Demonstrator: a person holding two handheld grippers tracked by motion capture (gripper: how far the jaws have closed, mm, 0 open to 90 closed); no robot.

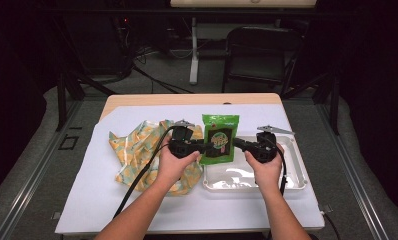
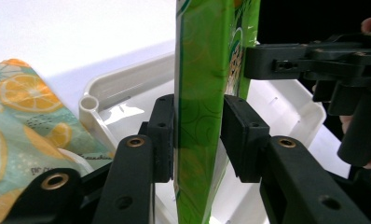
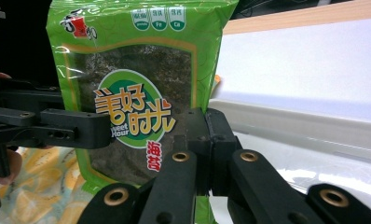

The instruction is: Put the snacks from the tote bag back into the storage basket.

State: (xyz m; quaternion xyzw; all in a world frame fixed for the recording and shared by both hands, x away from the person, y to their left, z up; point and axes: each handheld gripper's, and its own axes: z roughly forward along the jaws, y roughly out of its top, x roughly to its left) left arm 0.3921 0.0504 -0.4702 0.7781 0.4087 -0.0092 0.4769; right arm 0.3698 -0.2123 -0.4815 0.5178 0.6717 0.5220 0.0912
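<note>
A green snack packet (image 1: 220,139) is held upright between the two tongs above the desk (image 1: 137,100), over the left edge of a white tray (image 1: 297,170). In the high view the left tongs (image 1: 203,146) are seen at the packet's left edge and the right tongs (image 1: 235,143) at its right edge, each gripped by a hand (image 1: 176,162) coming in from the bottom.

In the left gripper view the packet (image 2: 202,112) is seen edge-on, and the left tongs (image 2: 198,135) are pressed narrow against both of its faces, so the packet is clamped. The lower end of the packet is cut off by the frame there. The other tongs (image 2: 253,60) are seen higher up at the far edge of the packet, but their contact is partly covered by the foil.

In the right gripper view the right tongs (image 3: 207,140) are drawn almost together on the packet's (image 3: 137,93) near edge; the pinched strip itself is hidden behind the black pads. The packet's dark window and printed label are readable, while its bottom corner is covered by the arms of the tongs.

A cloth with an orange-slice print (image 1: 137,150) lies crumpled on the white sheet (image 1: 97,200) to the left of the tray, part of it being covered by the left hand and the cable (image 1: 137,185). The room behind the desk is dark and little can be made out.
</note>
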